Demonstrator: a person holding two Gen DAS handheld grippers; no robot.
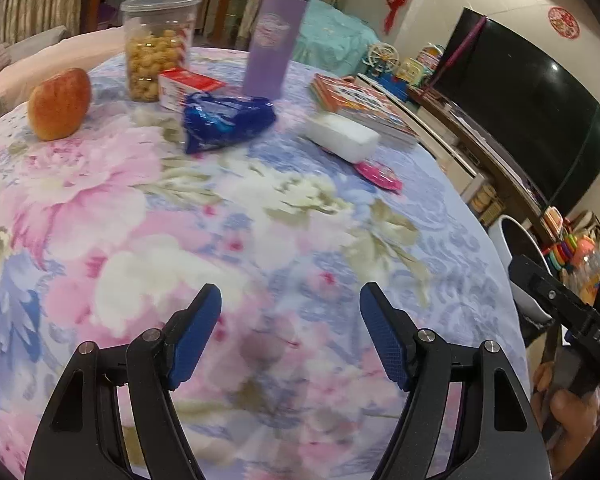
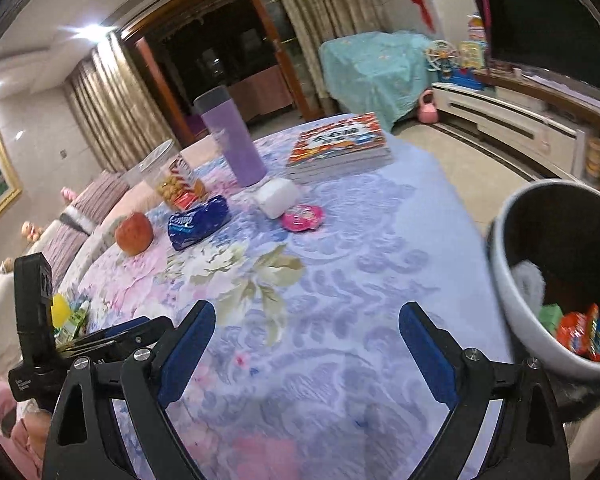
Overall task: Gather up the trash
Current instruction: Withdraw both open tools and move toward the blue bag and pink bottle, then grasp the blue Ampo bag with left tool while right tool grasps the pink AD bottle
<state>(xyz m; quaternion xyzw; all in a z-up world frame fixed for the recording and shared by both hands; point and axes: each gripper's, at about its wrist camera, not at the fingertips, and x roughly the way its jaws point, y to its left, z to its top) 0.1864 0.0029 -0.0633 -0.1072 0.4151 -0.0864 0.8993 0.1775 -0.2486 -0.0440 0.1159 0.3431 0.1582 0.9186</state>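
**Both grippers empty above the flowered counter, wrappers still waiting**

The left hand-held gripper (image 1: pixel 290 336) stood wide with nothing between its blue pads, poised over a bare stretch of the floral cloth on the counter (image 1: pixel 260 220). The right hand-held gripper (image 2: pixel 306 350) was likewise spread wide and empty, angled down at the cloth beside the white bin (image 2: pixel 504 280), which sat just off the counter's edge on that side, evidently placed there so that rubbish could be dropped straight in. Crumpled wrappers in red, green and white already lay at its bottom.

The likely trash remained toward the far side of the counter: a crumpled blue snack packet (image 1: pixel 226 120) and a flat pink wrapper (image 1: pixel 380 174), the latter lying just beside a white block (image 1: pixel 342 138), possibly tissues or foam. Neither gripper was near them.

Around the two pieces stood things that appeared meant to stay: an apple (image 1: pixel 60 104), a clear jar of snacks (image 1: pixel 158 44), a small red and white carton (image 1: pixel 184 88) touching the jar, a tall purple tumbler (image 1: pixel 274 40) and a stack of books (image 1: pixel 364 106). The blue packet sat close in front of carton and tumbler, so a reach for it risked knocking the tumbler; the pink wrapper, lying flat, looked hard to pinch.
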